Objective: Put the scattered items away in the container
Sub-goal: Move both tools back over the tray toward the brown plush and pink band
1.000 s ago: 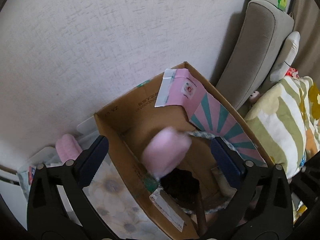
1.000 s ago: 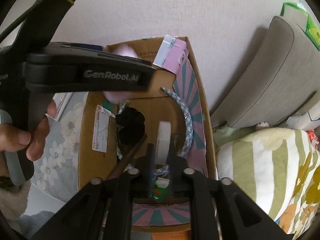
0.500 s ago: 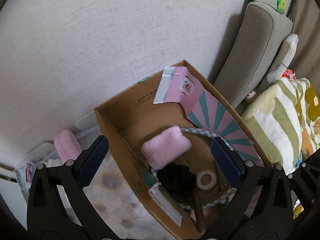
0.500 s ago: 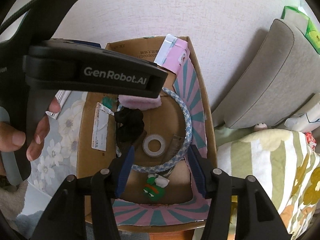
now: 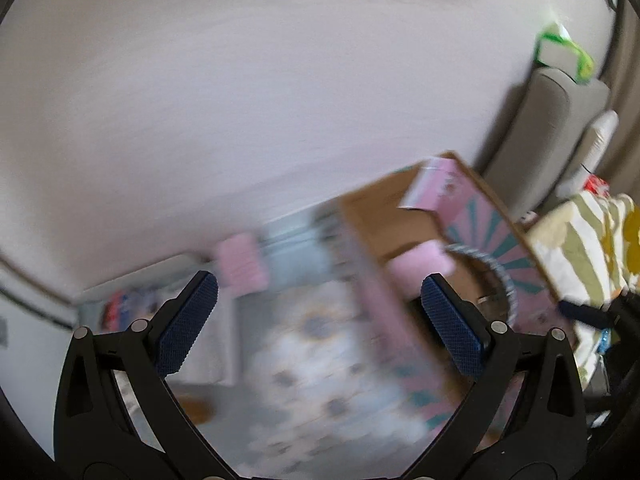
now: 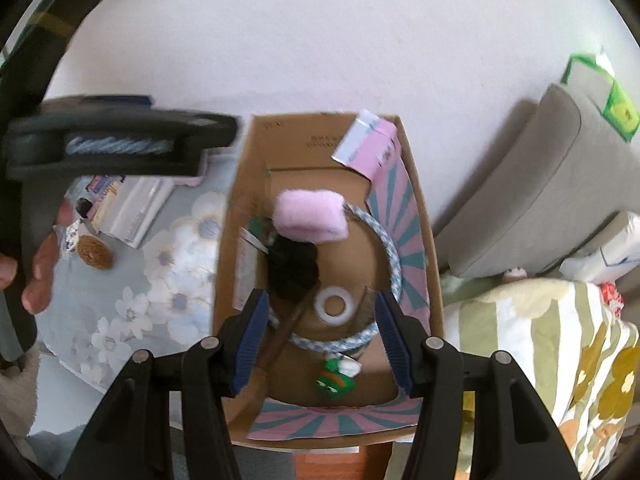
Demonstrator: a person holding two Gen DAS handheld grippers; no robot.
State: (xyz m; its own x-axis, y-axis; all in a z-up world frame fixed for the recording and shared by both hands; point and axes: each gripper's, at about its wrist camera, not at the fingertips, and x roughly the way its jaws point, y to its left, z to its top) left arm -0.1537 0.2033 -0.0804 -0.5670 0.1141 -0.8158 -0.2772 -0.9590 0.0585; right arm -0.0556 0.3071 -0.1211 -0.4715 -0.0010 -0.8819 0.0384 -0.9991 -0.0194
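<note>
At 10 o'clock of box, pink pad soft, light: pinch mid-body; left gripper and right gripper both apart, empty.

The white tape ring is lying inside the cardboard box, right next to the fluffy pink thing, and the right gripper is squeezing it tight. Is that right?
Not quite. The right gripper isn't squeezing the tape ring: the right wrist view shows its jaws open above the cardboard box, holding nothing. The ring does lie inside the box, but the black clump sits between it and the fluffy pink thing.

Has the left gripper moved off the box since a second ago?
Yes. The left gripper has swung left; the cardboard box now sits right of its fingers.
</note>
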